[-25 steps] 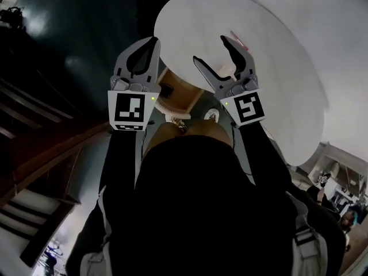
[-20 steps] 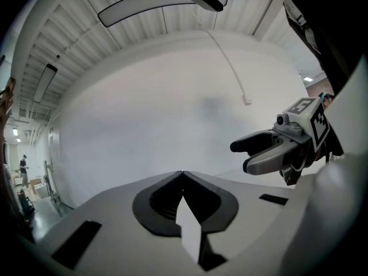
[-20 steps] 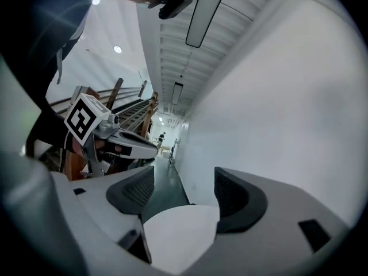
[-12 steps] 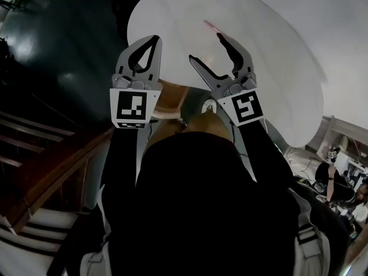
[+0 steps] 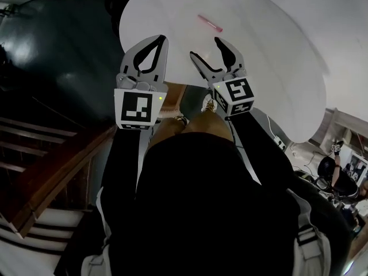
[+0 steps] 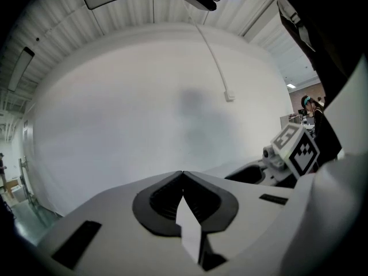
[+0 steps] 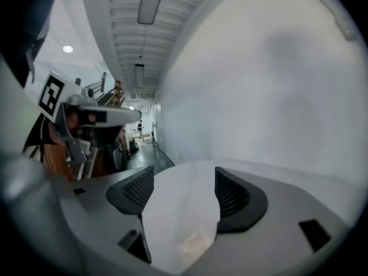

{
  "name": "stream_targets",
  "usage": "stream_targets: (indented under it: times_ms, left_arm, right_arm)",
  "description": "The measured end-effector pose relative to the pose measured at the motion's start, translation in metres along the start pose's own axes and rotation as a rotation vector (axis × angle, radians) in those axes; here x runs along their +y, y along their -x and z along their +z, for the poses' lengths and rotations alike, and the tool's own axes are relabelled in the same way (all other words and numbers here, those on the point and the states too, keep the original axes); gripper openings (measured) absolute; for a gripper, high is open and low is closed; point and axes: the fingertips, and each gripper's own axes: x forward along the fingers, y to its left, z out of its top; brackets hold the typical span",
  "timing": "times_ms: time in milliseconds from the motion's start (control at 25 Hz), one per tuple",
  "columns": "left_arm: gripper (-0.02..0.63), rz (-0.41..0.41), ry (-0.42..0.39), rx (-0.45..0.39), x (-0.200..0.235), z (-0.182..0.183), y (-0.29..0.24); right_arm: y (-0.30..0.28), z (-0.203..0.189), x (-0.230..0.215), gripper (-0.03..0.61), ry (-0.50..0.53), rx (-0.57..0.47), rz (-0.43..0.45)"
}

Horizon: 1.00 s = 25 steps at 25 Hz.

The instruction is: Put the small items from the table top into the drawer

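Two hand-held grippers are up in front of you, over the near edge of the round white bench (image 5: 276, 56). Your left hand-held gripper (image 5: 160, 39) has its jaws pressed together on nothing. Your right hand-held gripper (image 5: 205, 46) stands open and empty. Farther across the bench top lies a small pink item (image 5: 210, 22), apart from both.

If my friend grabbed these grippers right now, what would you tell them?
Left gripper: fingers shut, holding nothing.
Right gripper: fingers open, empty.
Both hover over the near edge of the white round table.
The thin pink stick lies on the table top beyond the right gripper, untouched.
Done: nothing that shows; I can't make out the drawer clearly.
Left: pick up the stick, probably with the right gripper, and put it in the drawer.
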Motion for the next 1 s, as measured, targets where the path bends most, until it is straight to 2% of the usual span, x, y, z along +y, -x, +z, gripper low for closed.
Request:
stream_targets:
  times_ms: [240,440,600,880,920,1000]
  left_arm:
    - [0.015,0.019,0.016,0.037,0.004,-0.017,0.008]
    - [0.015,0.027,0.025,0.067,0.007,-0.029,0.014]
    - [0.015,0.031,0.027,0.078,0.007,-0.035,0.015]
    - [0.015,0.040,0.034,0.082,0.012,-0.038,0.018]
    - [0.015,0.040,0.034,0.083,0.012,-0.038,0.018]
    - [0.015,0.041,0.034,0.085,0.012,-0.039,0.018]
  right_arm:
    - [-0.032,-0.123,-0.026,0.345,-0.126,0.294,-0.096]
    - [-0.043,-0.181,-0.032,0.345,-0.125,0.448,-0.124]
    - [-0.050,-0.189,-0.030,0.345,-0.074,0.475,-0.120]
    - [-0.053,-0.186,-0.028,0.344,-0.061,0.468,-0.095]
    - [-0.053,-0.185,-0.027,0.260,-0.049,0.465,-0.086]
    - [-0.052,-0.181,-0.026,0.170,-0.016,0.455,-0.066]
